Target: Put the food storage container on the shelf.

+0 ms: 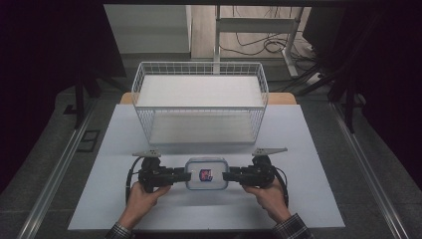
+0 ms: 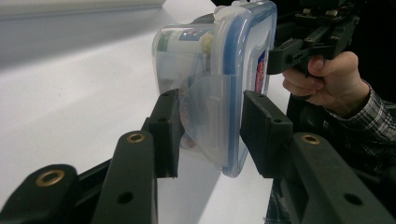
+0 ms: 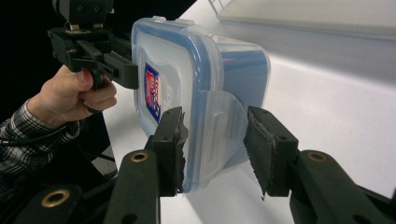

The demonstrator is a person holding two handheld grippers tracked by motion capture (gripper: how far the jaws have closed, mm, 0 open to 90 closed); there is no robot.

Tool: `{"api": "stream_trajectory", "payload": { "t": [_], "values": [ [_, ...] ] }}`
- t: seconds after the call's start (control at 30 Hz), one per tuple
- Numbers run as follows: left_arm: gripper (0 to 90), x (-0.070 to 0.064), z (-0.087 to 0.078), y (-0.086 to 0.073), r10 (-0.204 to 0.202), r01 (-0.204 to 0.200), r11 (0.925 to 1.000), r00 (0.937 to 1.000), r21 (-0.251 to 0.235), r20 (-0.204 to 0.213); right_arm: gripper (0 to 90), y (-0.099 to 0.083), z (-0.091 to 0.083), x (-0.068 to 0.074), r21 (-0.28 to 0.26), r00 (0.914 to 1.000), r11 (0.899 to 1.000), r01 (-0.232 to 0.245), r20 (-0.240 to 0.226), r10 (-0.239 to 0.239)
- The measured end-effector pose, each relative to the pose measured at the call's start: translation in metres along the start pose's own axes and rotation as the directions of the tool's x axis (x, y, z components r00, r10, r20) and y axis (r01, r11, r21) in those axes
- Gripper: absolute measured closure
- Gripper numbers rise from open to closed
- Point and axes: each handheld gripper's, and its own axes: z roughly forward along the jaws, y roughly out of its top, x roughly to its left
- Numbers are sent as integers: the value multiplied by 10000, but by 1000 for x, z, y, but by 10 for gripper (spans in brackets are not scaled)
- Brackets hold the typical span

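A clear plastic food container (image 1: 207,174) with a blue-rimmed snap lid lies flat on the white bench (image 1: 308,199), low in the centre of the high view, just in front of a white wire basket (image 1: 199,102) that occupies the middle of that frame. A red and blue label sits on the lid.

Left gripper (image 1: 180,175): held in the person's left hand (image 1: 144,194), lower left of centre in the high view, reaching in at the container's left end. In the left gripper view its fingers (image 2: 164,130) stand spread on either side of the translucent latch flap (image 2: 210,116) at that end; a gap shows at each side, and no pinch on the flap is evident.

Right gripper (image 1: 231,175): held in the right hand (image 1: 268,194), lower right of centre in the high view, reaching in at the container's right end. In the right gripper view its fingers (image 3: 268,149) are likewise spread astride the latch flap (image 3: 222,126) on that end. The finger at frame left lies close against the lid edge; whether it touches cannot be told. The other stands clear of the flap.

Plaid sleeve cuffs show at both wrists along the bottom edge of the high view.
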Motion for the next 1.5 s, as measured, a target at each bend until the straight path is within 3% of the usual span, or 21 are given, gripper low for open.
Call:
{"api": "stream_trajectory", "payload": {
  "t": [0.6, 1.5],
  "values": [
    [590, -12, -18, 41, 289, -298, 9987, 9994, -421, -208, 571, 49, -11, 10, -289, 9993, 9988, 386, -10, -387],
    [591, -21, -45, 109, 670, -697, 9940, 9972, -847, -335, 575, 119, -24, 20, -991, 9979, 9933, 590, -193, -612]
  ]
}}
